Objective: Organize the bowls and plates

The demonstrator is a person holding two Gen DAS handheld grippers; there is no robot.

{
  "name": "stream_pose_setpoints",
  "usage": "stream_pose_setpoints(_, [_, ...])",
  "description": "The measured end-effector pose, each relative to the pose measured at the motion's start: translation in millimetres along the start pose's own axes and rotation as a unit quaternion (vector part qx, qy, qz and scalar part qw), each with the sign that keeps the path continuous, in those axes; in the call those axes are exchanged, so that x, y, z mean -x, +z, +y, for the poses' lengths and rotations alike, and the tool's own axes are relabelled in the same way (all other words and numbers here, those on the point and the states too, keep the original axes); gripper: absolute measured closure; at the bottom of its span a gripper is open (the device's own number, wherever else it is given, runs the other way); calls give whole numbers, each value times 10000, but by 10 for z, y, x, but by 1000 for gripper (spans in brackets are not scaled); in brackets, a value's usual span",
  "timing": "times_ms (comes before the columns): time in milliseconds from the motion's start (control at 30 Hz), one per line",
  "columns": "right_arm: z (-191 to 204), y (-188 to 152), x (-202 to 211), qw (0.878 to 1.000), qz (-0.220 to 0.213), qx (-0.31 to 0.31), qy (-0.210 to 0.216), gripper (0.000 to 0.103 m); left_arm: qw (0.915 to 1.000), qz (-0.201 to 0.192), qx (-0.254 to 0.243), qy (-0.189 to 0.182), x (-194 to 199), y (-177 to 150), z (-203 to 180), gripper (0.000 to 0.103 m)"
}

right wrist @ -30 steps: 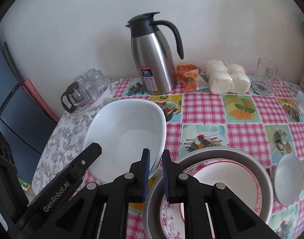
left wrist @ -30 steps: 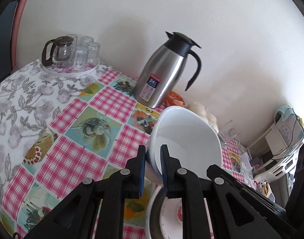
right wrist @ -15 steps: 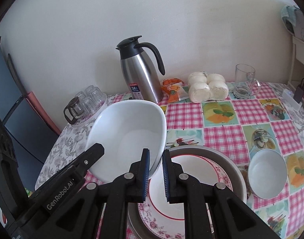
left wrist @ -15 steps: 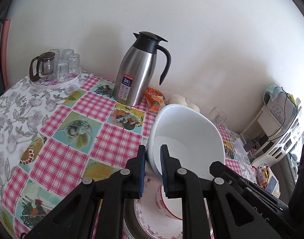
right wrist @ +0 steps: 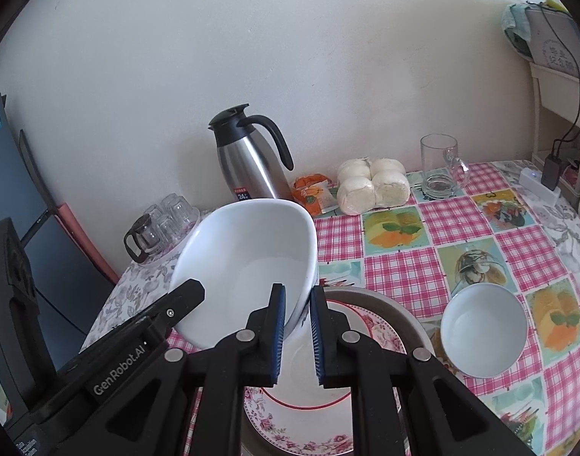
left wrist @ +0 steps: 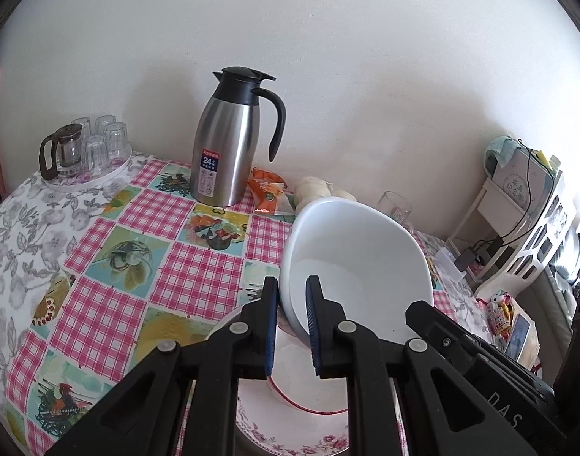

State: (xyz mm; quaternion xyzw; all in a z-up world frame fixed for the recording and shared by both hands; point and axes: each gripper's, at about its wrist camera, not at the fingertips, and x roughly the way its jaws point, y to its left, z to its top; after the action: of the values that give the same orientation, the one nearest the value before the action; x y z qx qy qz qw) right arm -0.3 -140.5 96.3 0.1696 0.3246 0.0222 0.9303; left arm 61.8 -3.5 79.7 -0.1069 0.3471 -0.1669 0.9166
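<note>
Both grippers hold one large white bowl [left wrist: 358,262] by opposite sides of its rim. My left gripper [left wrist: 292,323] is shut on its left rim. My right gripper [right wrist: 297,332] is shut on its right rim, where the bowl [right wrist: 248,266] shows tilted and lifted. Below it lies a floral red-rimmed plate [right wrist: 301,425] inside a grey metal basin [right wrist: 407,326]; the plate also shows in the left wrist view [left wrist: 290,418]. A small white bowl [right wrist: 483,328] stands on the table to the right of the basin.
A steel thermos jug [left wrist: 225,152] stands at the back by the wall, with a snack packet [right wrist: 312,193], wrapped buns [right wrist: 373,186] and a glass mug [right wrist: 440,167]. A tray of glasses with a small teapot [left wrist: 84,152] sits back left. A white shelf [left wrist: 517,228] stands right.
Both grippers have risen and pulled back with the large white bowl. The bowl now hangs over the plate in the basin, and more of the table and wall shows.
</note>
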Motion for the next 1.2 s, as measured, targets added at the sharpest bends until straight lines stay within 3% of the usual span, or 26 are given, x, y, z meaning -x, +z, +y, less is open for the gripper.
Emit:
stream_pose_setpoints(400, [-151,7,142,9999,-146,46,-31,89,9997,149,27,-171,-36,-60,-124,87])
stream_pose_setpoints(800, [-243,-82,-76,9989,439,-80,-143,89,9967,770,246,-110,-246,-192,13,87])
stream_pose_setpoints(1200, [-240,-146,-173,9973,695,-56,-245,89,9943,1031,268,2,-330,-245,41,87])
